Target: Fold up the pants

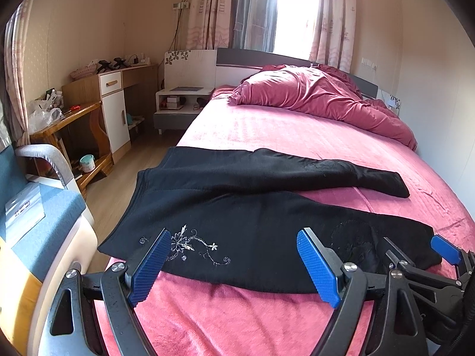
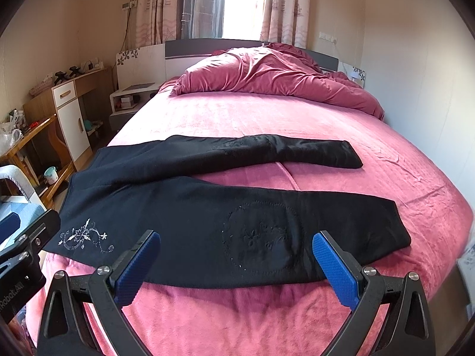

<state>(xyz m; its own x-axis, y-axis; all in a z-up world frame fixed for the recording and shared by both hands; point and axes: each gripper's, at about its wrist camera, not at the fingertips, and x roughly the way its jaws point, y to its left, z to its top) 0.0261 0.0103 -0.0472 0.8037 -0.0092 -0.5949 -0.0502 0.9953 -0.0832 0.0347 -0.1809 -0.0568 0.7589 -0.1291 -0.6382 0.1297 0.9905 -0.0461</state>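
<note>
Two legs on the black pants [image 1: 237, 204], spread flat across the near part of the pink bed [image 1: 267, 124], waistband left by the bed edge, legs running right in a narrow V. Fabric soft, matte, knit-looking. Silver flower embroidery [image 1: 190, 244] on the near-left hip; a stitched circle patch [image 2: 261, 246] on the near leg, dark on dark. Bed cover fuzzy, plush, faintly ribbed. Crumpled rose quilt [image 1: 320, 95] bunched at the far end by the headboard.

My left claw [image 1: 234, 262]: spread wide, blue ribbed pads, nothing between them, over the near hem of the pants at the hip; whether the tips touch the cloth I cannot tell. My right claw [image 2: 237, 262]: also spread wide, empty, over the near leg with the circle patch between its fingers; contact unclear.

Far left: wooden desk [image 1: 89, 89], white nightstand [image 1: 178, 98]. Near left: grey-blue chair [image 1: 35, 195].
</note>
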